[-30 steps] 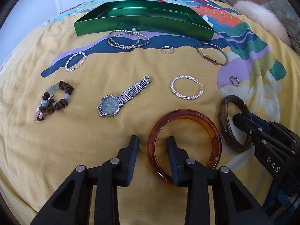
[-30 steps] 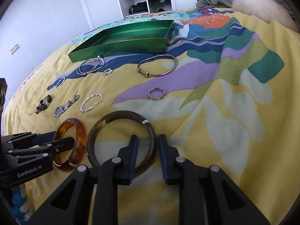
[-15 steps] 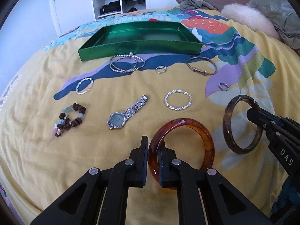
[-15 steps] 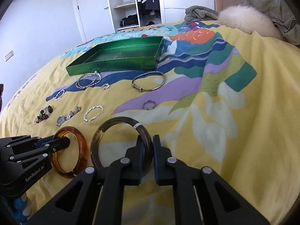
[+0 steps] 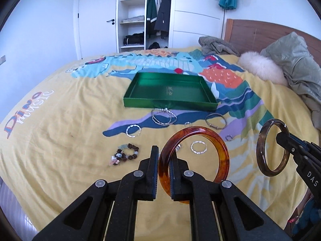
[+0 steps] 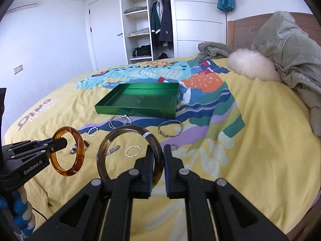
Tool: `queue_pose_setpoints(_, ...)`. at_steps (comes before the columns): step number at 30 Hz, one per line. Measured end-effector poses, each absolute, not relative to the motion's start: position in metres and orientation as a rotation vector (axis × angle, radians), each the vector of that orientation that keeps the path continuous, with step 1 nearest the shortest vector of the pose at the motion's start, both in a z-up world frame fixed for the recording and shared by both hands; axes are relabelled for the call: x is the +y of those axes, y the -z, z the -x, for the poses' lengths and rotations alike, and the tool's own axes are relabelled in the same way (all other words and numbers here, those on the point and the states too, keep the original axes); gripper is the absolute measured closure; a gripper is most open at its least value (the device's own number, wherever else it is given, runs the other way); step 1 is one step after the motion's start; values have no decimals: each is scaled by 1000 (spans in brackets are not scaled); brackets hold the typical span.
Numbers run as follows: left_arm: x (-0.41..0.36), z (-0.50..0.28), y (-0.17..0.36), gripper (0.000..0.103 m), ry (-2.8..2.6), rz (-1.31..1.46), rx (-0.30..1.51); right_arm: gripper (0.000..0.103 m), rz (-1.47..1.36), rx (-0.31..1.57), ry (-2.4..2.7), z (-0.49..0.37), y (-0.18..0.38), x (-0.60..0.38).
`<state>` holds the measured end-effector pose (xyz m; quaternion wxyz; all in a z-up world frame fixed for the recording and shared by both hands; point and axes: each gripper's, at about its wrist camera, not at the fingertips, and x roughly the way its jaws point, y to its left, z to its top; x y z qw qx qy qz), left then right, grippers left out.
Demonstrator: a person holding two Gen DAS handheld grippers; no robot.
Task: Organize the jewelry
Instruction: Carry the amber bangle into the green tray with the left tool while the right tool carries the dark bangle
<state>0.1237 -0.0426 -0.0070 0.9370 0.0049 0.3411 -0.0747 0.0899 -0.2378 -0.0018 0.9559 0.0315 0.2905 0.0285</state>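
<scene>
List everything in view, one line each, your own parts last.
Tray: 1, green, on bedspread.
Amber bangle: 1, orange-brown, in left gripper.
Dark bangle: 1, brown-grey, in right gripper.
Chain bracelets: a silver cluster before tray.
Metal bangle: 1, silver, right of chains.
Twisted hoops: 2, silver, on bedspread.
Small rings: 2, silver.
Bead bracelet: 1, brown.
Watch: 1, silver.
Bedspread: yellow, patterned.
Left gripper: black.
Right gripper: black.

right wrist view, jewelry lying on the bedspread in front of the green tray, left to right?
Small twisted silver hoop → chain bracelets → large twisted silver hoop → thin metal bangle. The watch and the small ring are partly hidden behind the dark bangle and the right gripper, so they are left out.
</scene>
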Motion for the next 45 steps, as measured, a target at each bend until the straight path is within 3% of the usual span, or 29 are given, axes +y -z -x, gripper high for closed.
queue_pose_setpoints(14,20,-120,-93,94,126,56,547,94,-12,426,-95,-83,-104,-205)
queue_pose_setpoints(27,24,-216,-121,94,96,41,548,94,-32,380,-86,-185,-158,-210)
queue_pose_setpoints(34,1,-317,-70,94,59,-21,655,94,-60,441,-72,-275,-125,-225)
queue_pose_setpoints(45,-53,-437,40,94,84,-94,834,94,-100,660,-88,-400,13,-237)
